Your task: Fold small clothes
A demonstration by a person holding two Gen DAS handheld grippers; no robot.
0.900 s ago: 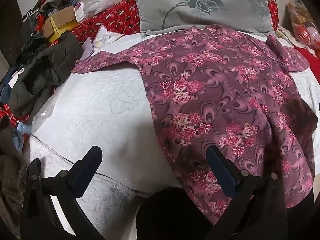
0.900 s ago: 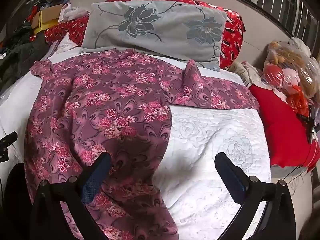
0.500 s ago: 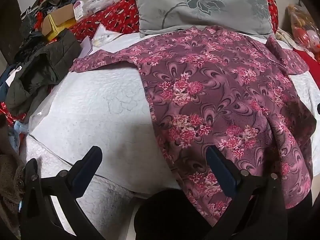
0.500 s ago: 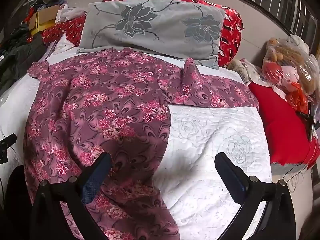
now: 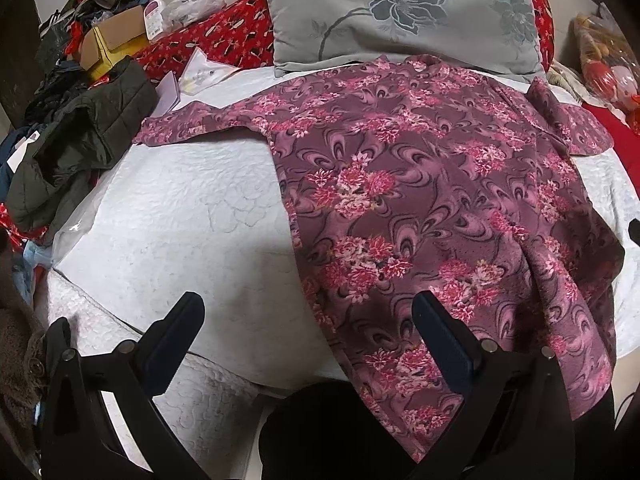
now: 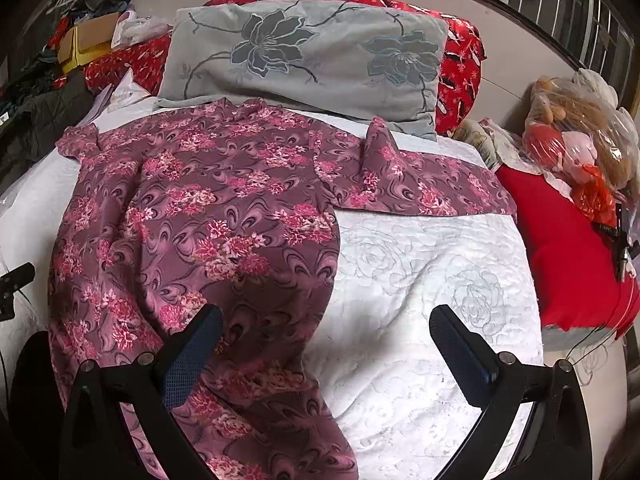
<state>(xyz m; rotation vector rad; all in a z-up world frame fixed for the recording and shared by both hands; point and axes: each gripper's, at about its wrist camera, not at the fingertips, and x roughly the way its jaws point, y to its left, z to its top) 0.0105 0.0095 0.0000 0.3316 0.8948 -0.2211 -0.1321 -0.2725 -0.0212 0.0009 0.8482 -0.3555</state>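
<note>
White quilted bedding is seen spread beneath and ahead of both claws, with a grey flowered pillow at its far end. A purple floral blouse is laid flat on it, its long axis running straight away from the claws, collar toward the pillow and hem hanging over the near edge. One sleeve is stretched far-left of the left gripper; the other sleeve is stretched ahead of the right gripper. Both grippers are held with fingers wide apart and nothing between them. The hem's left edge lies just ahead of the left gripper, the right edge just ahead of the right gripper, so each side is judged best taken by its own nearer claw.
</note>
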